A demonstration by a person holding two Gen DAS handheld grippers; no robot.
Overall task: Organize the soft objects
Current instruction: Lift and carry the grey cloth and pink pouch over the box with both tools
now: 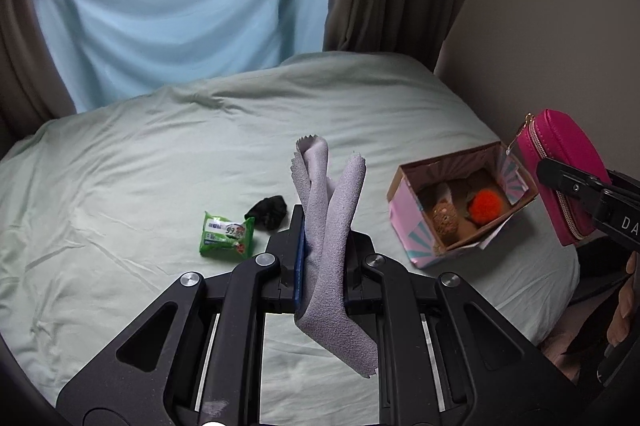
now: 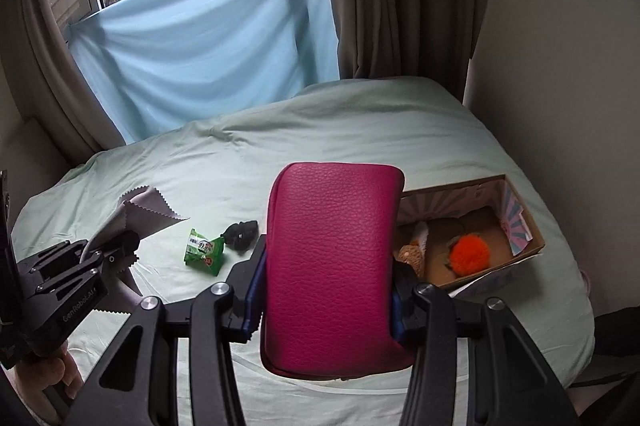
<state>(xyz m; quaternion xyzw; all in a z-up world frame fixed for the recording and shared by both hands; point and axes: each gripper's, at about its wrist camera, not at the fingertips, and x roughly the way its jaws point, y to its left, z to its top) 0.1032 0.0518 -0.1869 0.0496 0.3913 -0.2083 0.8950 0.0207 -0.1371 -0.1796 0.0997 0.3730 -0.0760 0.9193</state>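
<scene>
My left gripper (image 1: 322, 246) is shut on a grey cloth (image 1: 332, 226) and holds it above the bed; it also shows in the right wrist view (image 2: 120, 246) with the cloth (image 2: 148, 212). My right gripper (image 2: 326, 266) is shut on a magenta zip pouch (image 2: 332, 266), held above the bed left of the open cardboard box (image 2: 524, 254). In the left wrist view the pouch (image 1: 560, 162) hangs right of the box (image 1: 408, 210). The box holds an orange pom-pom (image 1: 485, 207) and a brown plush toy (image 1: 445, 217).
A green wipes packet (image 1: 227, 235) and a small black soft item (image 1: 267, 211) lie on the pale green bedsheet (image 1: 160, 166) left of the box. A blue sheet and brown curtains hang behind the bed; a wall runs along the right.
</scene>
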